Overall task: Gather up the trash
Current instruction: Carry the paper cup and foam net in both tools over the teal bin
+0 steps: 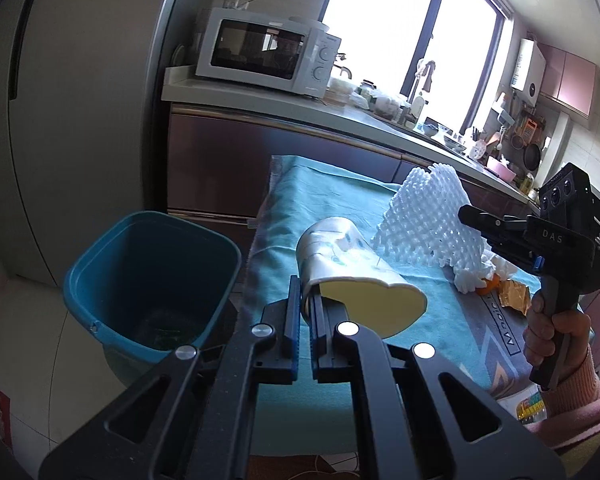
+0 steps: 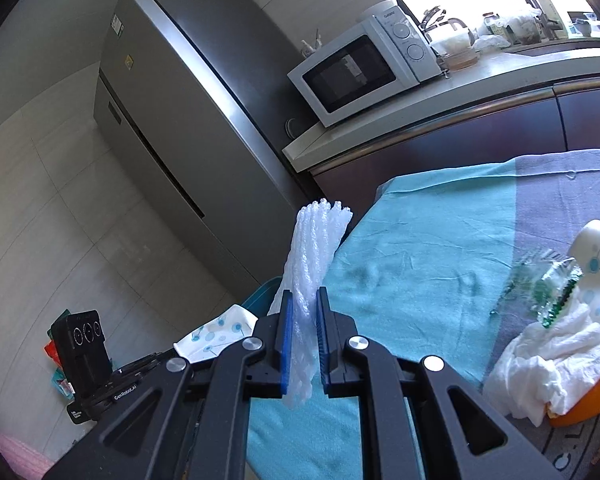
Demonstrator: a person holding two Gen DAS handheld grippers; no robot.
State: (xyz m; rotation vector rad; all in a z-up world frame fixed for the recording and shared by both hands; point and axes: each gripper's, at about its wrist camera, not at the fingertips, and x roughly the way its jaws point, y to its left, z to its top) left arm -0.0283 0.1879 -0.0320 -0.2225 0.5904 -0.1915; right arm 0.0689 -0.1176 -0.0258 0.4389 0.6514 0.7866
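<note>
From the left wrist, the left claw [image 1: 305, 308] is clamped on the rim of a paper cup [image 1: 352, 276], just beside the blue bin [image 1: 148, 276]; carry it fully over the opening before letting go. The bin's bottom is too dark to read. From the right wrist, the right claw [image 2: 303, 344] pinches a white foam net [image 2: 312, 272] above the counter [image 2: 420, 248]. Crumpled tissue [image 2: 548, 356] and a wrapper [image 2: 548, 288] remain; the bin is mostly hidden
</note>
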